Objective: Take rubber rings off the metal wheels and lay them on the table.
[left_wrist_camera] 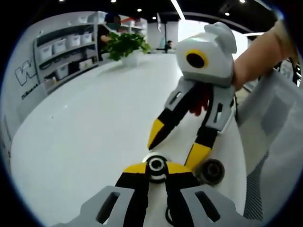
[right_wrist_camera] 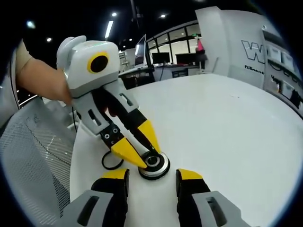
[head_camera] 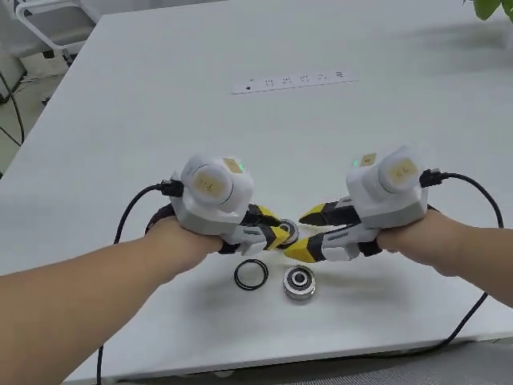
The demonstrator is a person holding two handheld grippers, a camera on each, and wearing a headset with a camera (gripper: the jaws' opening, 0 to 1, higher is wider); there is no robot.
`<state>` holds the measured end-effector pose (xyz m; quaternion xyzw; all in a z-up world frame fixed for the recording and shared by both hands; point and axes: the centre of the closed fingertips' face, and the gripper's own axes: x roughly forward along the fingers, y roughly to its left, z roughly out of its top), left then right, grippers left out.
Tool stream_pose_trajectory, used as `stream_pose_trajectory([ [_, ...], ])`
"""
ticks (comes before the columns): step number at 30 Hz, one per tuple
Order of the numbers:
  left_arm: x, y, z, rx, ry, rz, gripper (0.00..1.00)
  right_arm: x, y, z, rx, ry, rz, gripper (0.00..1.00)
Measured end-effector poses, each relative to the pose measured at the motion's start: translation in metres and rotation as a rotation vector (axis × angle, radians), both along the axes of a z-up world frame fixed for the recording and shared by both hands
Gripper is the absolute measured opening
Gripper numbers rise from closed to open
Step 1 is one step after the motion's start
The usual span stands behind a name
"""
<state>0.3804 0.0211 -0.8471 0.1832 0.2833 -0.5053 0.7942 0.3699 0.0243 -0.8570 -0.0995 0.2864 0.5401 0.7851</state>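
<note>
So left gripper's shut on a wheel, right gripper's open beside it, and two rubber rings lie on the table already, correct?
Not quite: the head view shows one rubber ring on the table, beside a bare wheel. The rest stands: left gripper shut on a wheel, right gripper open.

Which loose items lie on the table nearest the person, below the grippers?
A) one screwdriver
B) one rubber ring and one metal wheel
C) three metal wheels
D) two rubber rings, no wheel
B: one black rubber ring lies flat beside one metal wheel on the table, not touching it. A second wheel is clamped in the left gripper, and the right gripper is open.
</note>
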Motion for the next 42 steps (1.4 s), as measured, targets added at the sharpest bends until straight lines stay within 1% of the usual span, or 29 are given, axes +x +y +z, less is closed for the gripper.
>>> stream_pose_trajectory([
  [4, 0.001, 0.000, 0.000, 0.002, 0.000, 0.005, 0.14, 0.002, 0.004, -0.002, 0.002, -0.002, 0.001, 0.37],
  [7, 0.001, 0.000, 0.000, 0.002, -0.001, 0.009, 0.13, 0.003, 0.007, -0.002, -0.004, -0.021, 0.013, 0.35],
  [12, 0.001, 0.000, 0.000, 0.001, -0.001, 0.012, 0.13, 0.007, 0.010, -0.005, -0.013, -0.037, 0.010, 0.32],
  [14, 0.000, 0.000, 0.000, 0.001, 0.000, 0.013, 0.13, 0.007, 0.010, -0.006, -0.026, -0.052, 0.015, 0.30],
  [19, 0.001, 0.000, 0.000, 0.003, -0.001, 0.018, 0.13, 0.007, 0.006, -0.005, -0.034, -0.074, 0.018, 0.26],
  [22, 0.001, 0.000, -0.001, 0.003, -0.002, 0.020, 0.13, 0.006, 0.005, -0.004, -0.026, -0.066, 0.015, 0.25],
  [42, 0.000, -0.001, 0.000, 0.002, 0.001, 0.026, 0.13, 0.002, -0.006, -0.003, -0.027, -0.053, 0.019, 0.17],
])
